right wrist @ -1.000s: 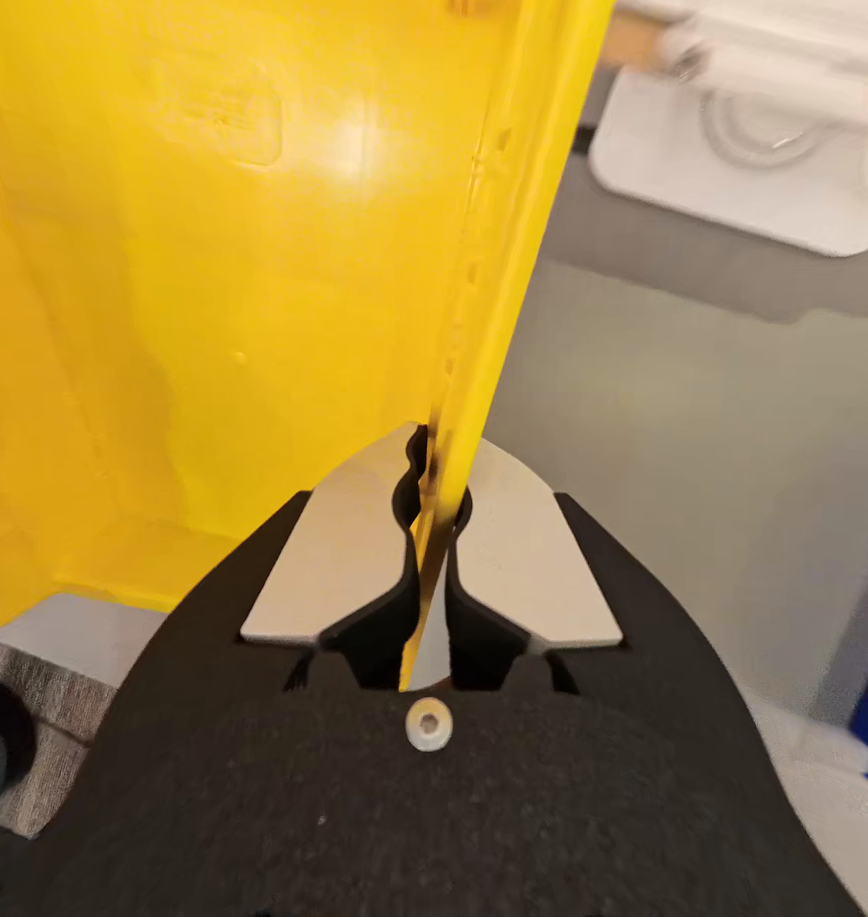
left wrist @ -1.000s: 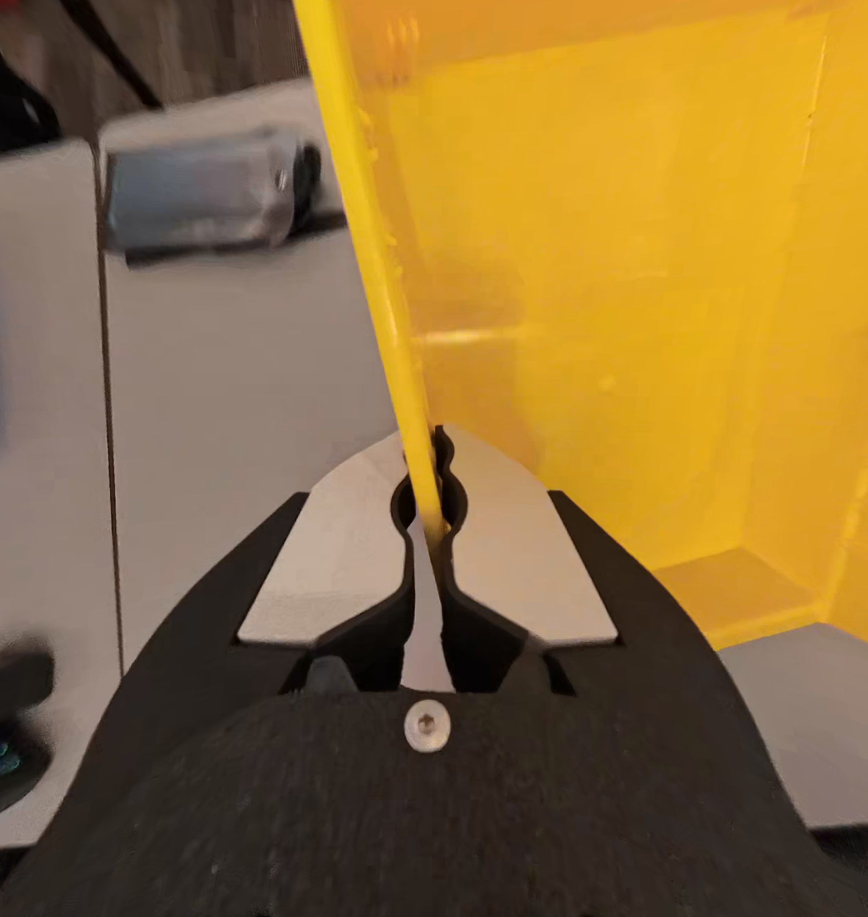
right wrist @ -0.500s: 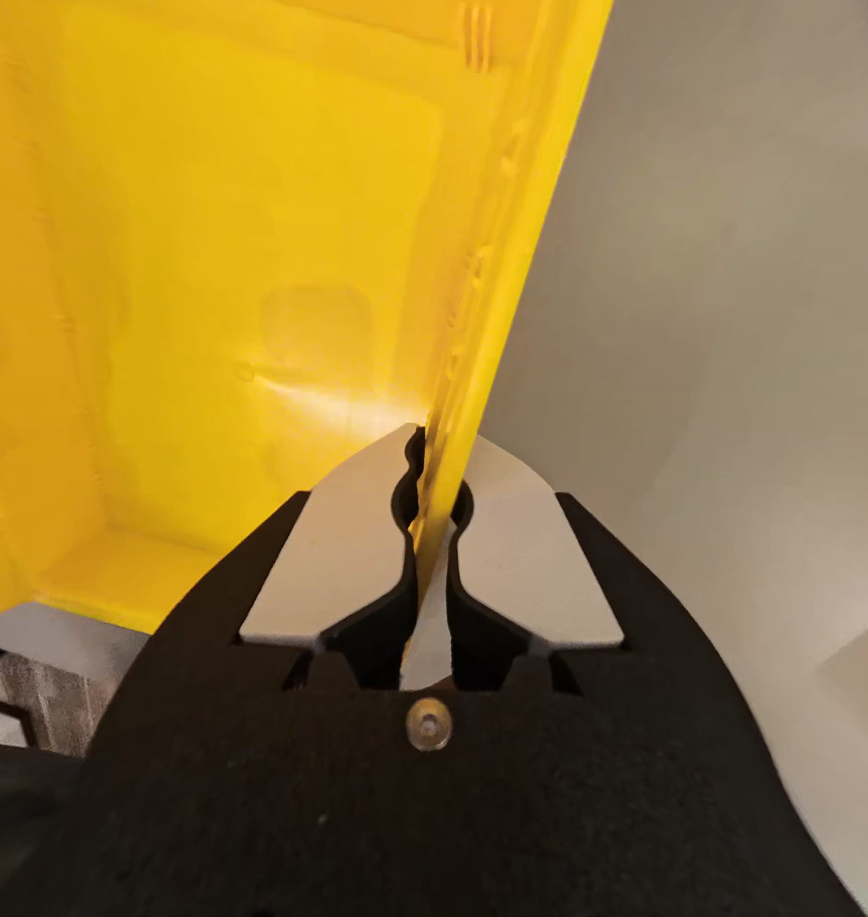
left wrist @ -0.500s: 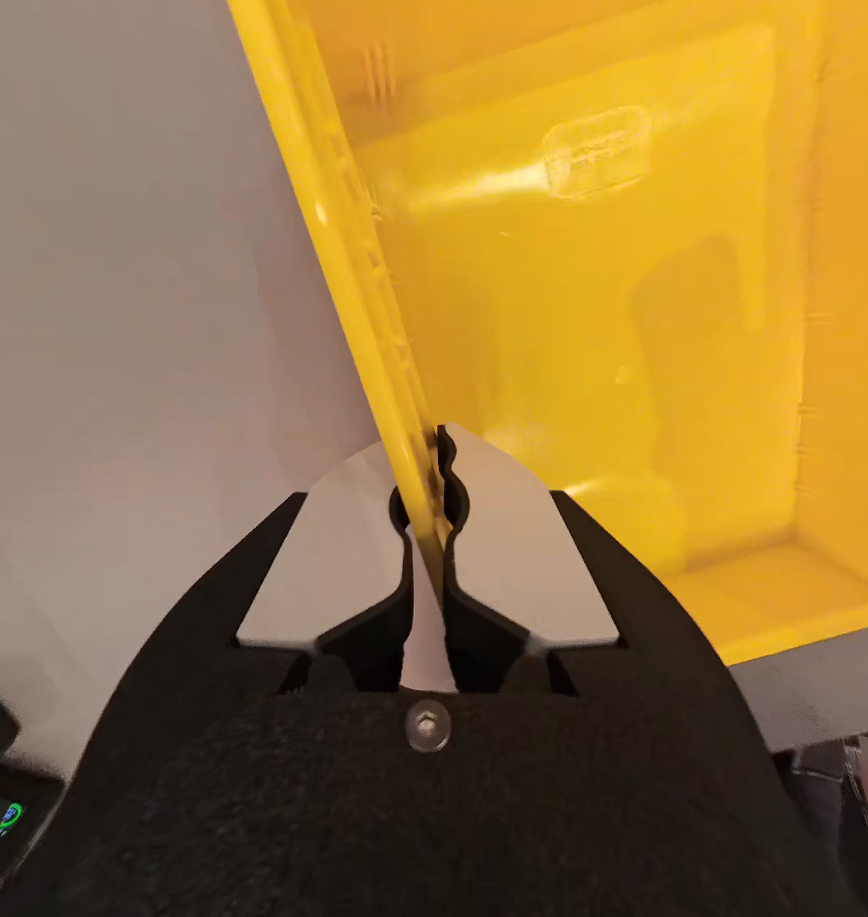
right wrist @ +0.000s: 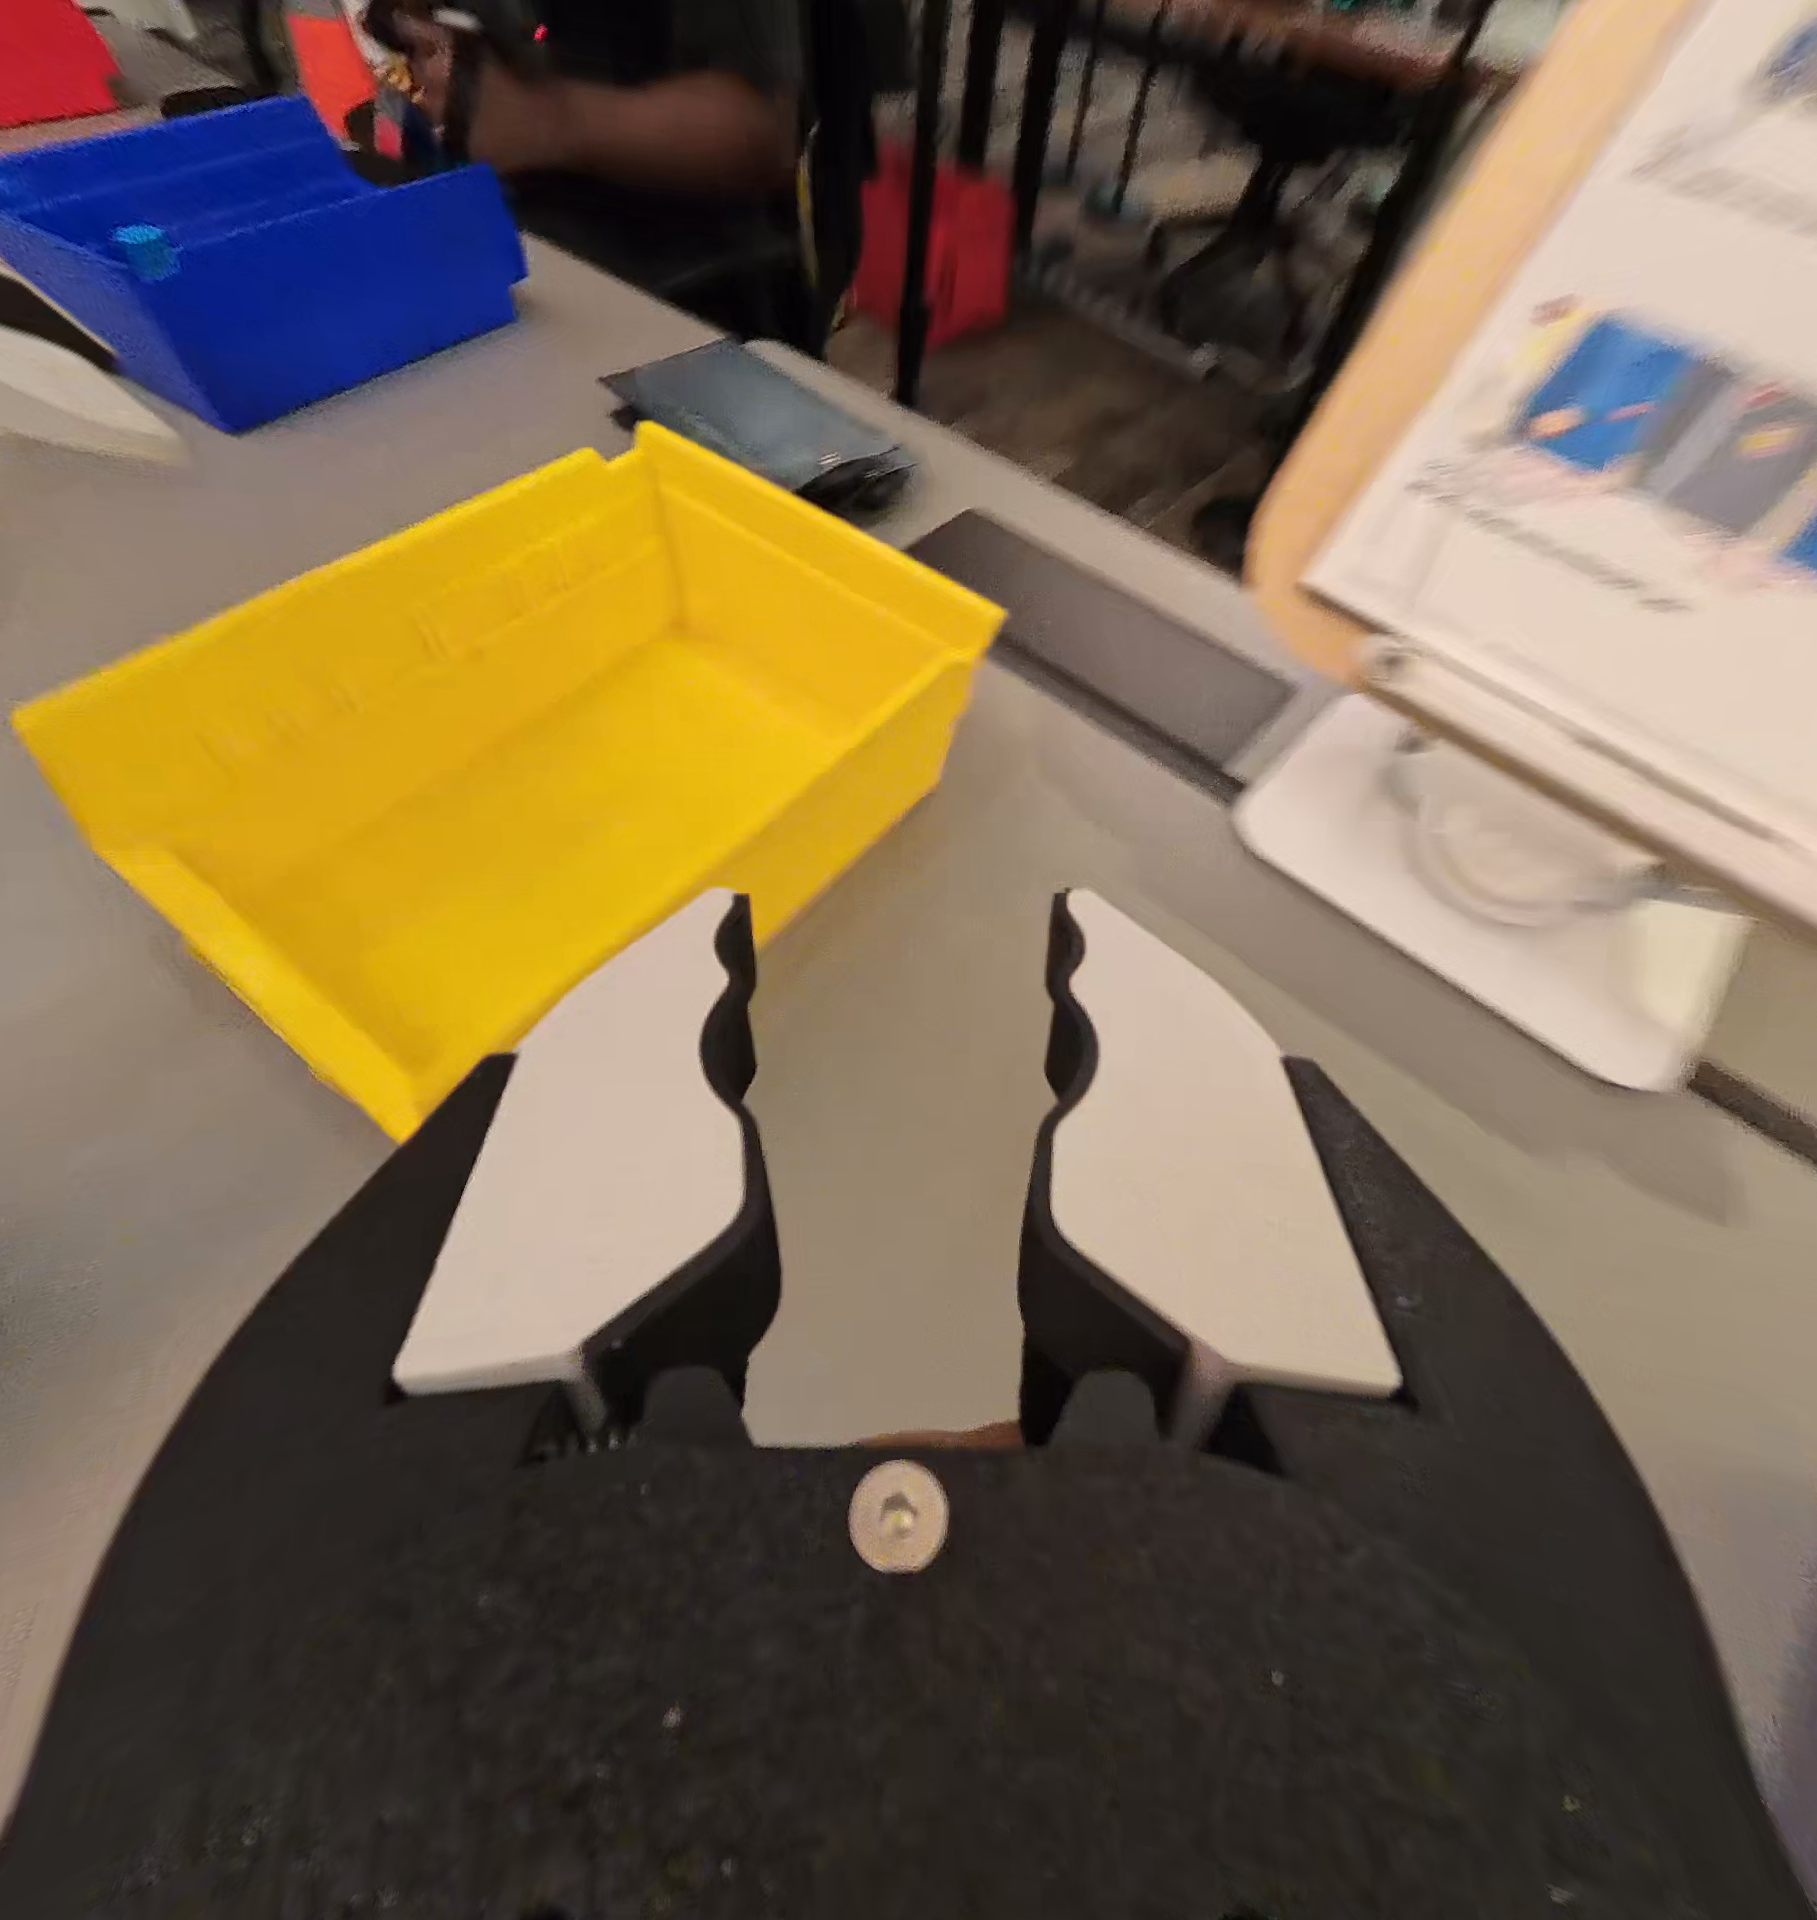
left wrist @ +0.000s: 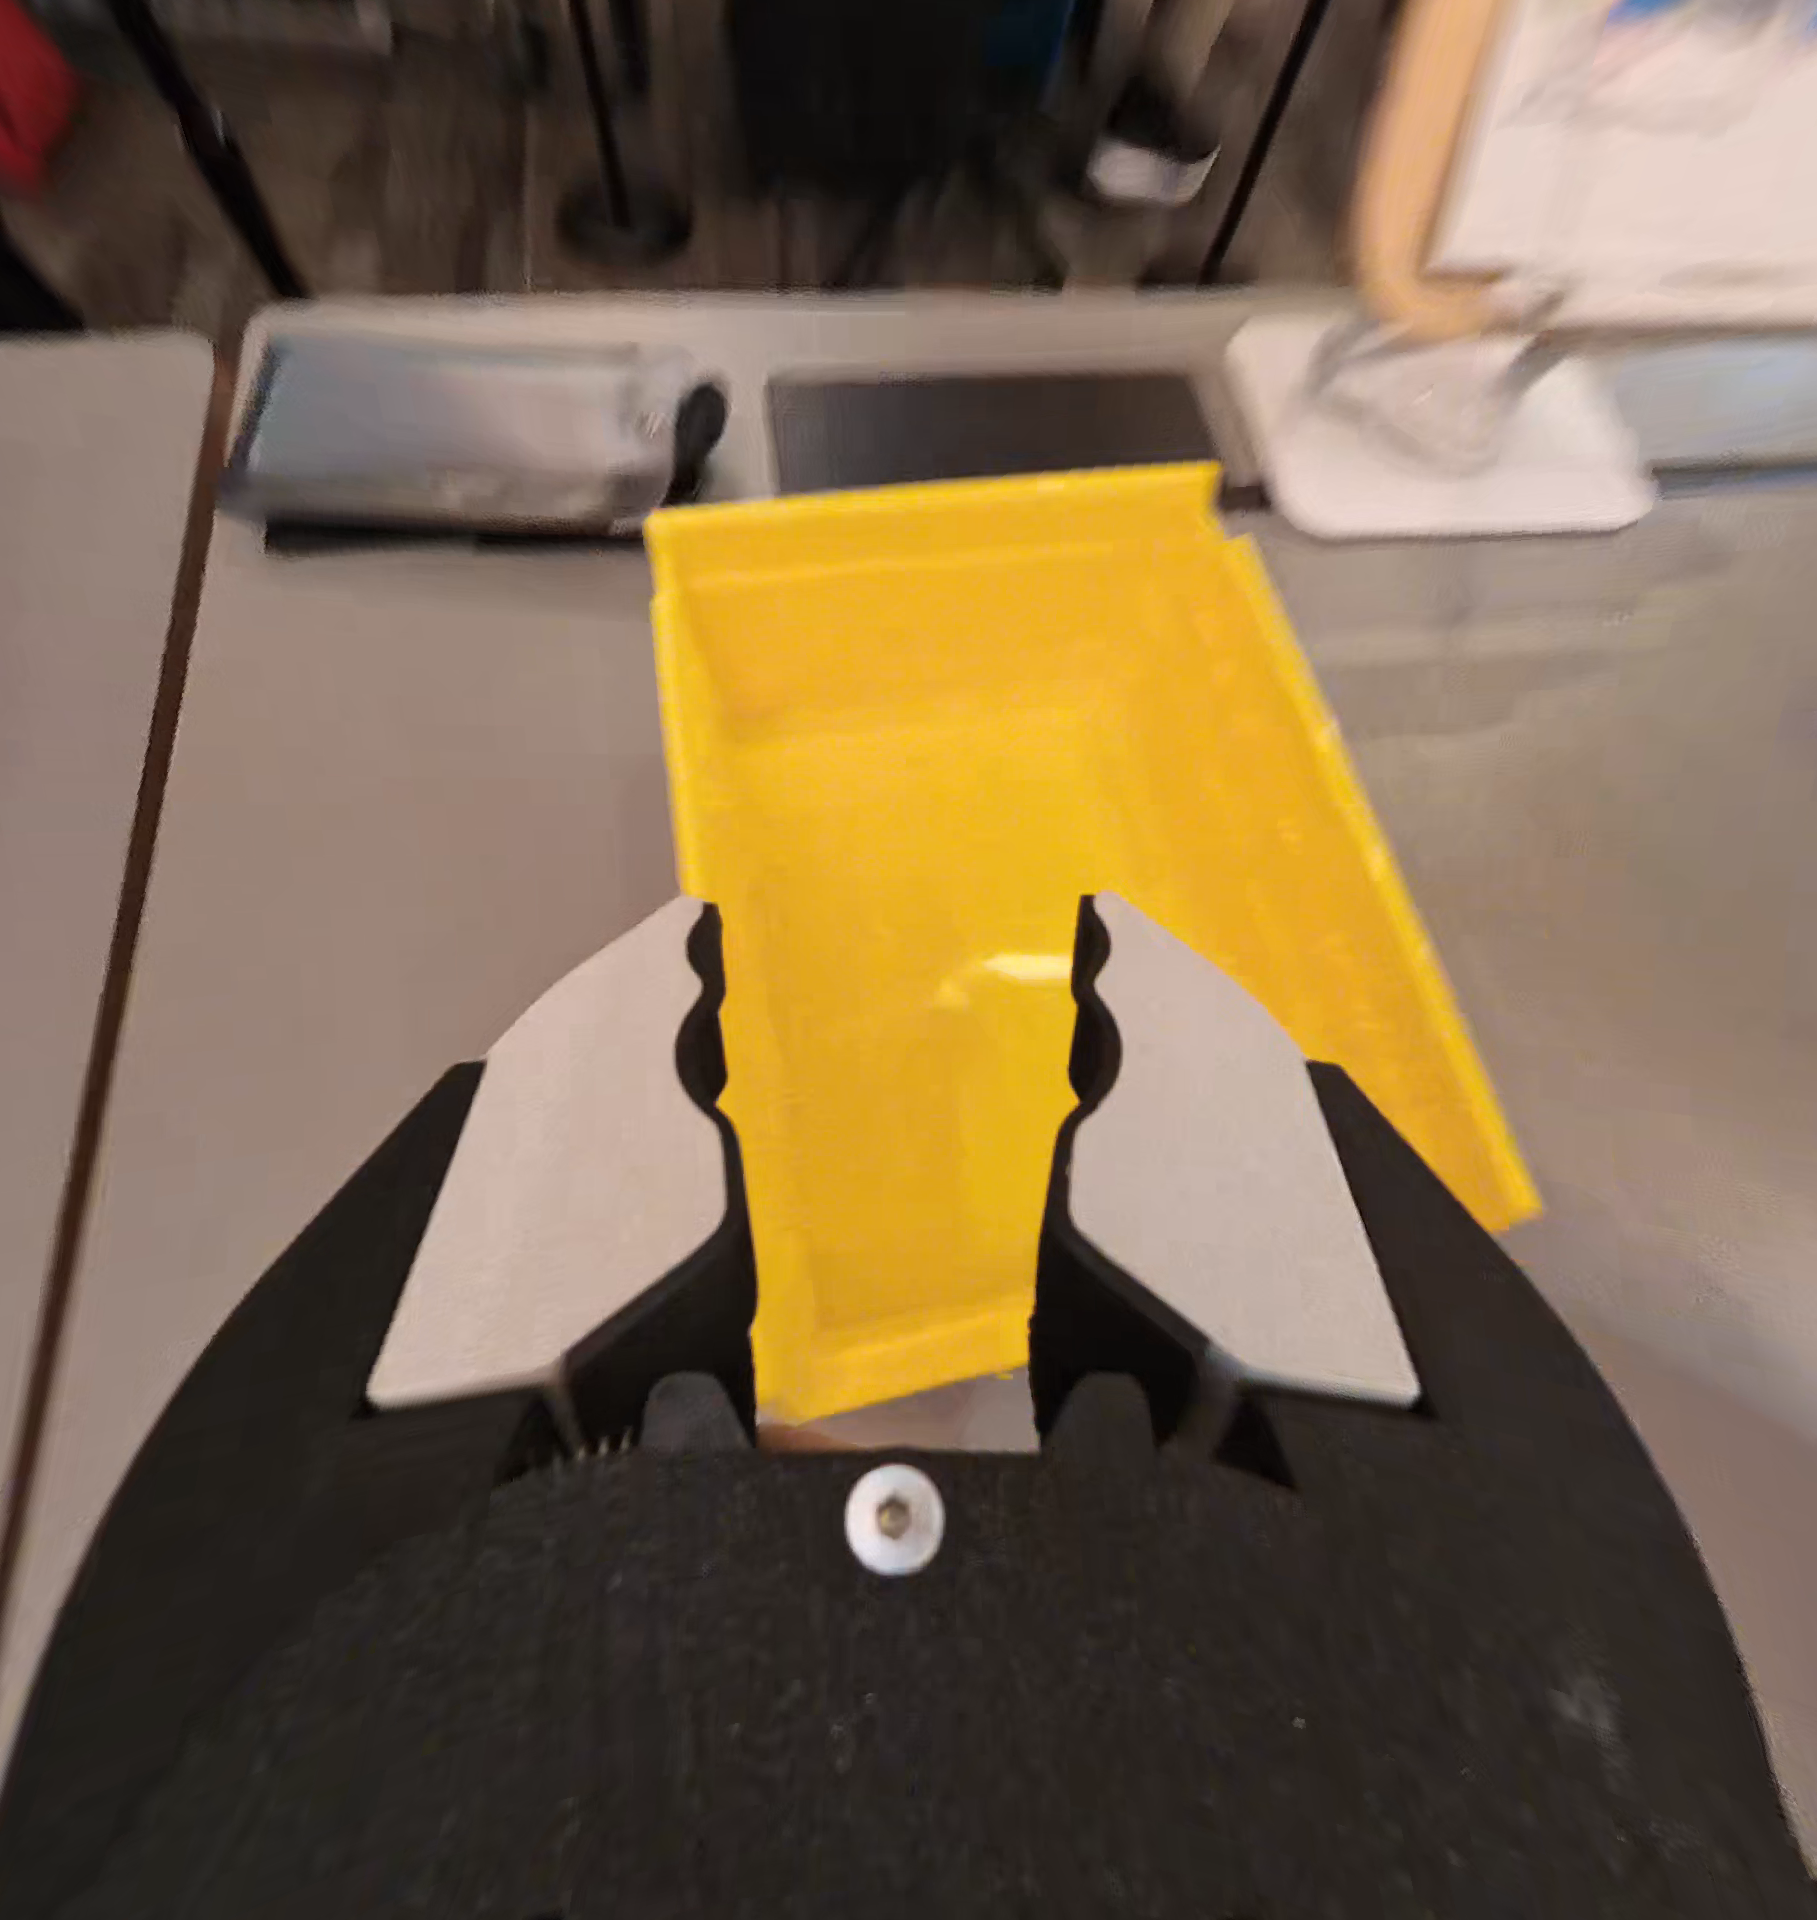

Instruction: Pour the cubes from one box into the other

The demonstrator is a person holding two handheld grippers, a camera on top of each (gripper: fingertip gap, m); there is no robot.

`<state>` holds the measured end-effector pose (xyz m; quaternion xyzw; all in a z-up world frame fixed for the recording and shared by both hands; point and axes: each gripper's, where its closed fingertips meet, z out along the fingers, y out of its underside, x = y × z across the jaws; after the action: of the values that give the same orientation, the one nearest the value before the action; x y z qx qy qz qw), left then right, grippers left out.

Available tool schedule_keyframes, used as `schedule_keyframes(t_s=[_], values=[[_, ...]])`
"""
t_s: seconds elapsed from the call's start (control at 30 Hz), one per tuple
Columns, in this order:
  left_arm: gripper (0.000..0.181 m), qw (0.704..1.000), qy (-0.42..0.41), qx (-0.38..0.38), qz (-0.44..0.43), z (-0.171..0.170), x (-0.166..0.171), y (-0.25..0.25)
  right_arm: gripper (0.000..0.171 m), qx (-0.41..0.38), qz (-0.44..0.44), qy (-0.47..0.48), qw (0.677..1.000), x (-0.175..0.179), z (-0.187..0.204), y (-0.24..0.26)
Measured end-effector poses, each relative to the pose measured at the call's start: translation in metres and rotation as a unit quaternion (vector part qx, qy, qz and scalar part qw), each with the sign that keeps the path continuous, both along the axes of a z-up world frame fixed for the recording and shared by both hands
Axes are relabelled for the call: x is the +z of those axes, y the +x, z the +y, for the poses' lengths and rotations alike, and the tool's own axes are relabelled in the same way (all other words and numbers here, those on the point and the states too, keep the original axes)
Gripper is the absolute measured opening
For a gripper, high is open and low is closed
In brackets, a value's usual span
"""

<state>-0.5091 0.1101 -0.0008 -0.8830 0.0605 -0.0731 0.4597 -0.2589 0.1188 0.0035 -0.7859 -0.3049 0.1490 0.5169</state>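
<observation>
The yellow box [left wrist: 987, 810] stands upright on the grey table [left wrist: 395, 831], and no cubes show inside it. My left gripper [left wrist: 899, 914] is open and hangs over the box's near end; its pads do not touch the box. In the right wrist view the yellow box [right wrist: 530, 790] lies to the left of my right gripper [right wrist: 899, 904], which is open over bare table with nothing between its fingers. The blue box [right wrist: 291, 281] stands at the far left of the table, with a small blue piece [right wrist: 143, 249] at its near rim.
A white stand with a leaning board [right wrist: 1506, 883] is at the right, also in the left wrist view [left wrist: 1444, 436]. A dark flat pad [left wrist: 987, 431] and a grey pouch [left wrist: 447, 436] lie behind the yellow box. A person [right wrist: 623, 104] is behind the table.
Both grippers were shut on the yellow box's side walls, holding it tipped. Both have let go, opened wide and drawn back; the box now rests on the table.
</observation>
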Motion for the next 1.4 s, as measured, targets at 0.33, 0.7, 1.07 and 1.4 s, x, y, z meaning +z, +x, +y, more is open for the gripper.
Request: schedule_keyframes(t_s=[0.33, 0.7, 1.07, 1.4], values=[[0.063, 0.987, 0.147, 0.044, 0.037, -0.174, -0.074, 0.077, 0.059, -0.208, 0.042, 0.010, 0.977, -0.077, -0.139, 0.302], [0.074, 0.996, 0.077, 0.030, 0.016, -0.178, -0.127, 0.082, 0.057, -0.349, 0.070, 0.029, 0.934, -0.122, -0.197, 0.423], [0.068, 0.993, 0.073, 0.034, -0.082, -0.180, -0.123, 0.081, 0.055, -0.364, 0.007, 0.053, 0.930, -0.124, -0.196, 0.441], [0.064, 0.996, 0.069, 0.019, -0.058, -0.181, -0.128, 0.086, 0.054, -0.363, 0.028, 0.053, 0.930, -0.120, -0.197, 0.440]])
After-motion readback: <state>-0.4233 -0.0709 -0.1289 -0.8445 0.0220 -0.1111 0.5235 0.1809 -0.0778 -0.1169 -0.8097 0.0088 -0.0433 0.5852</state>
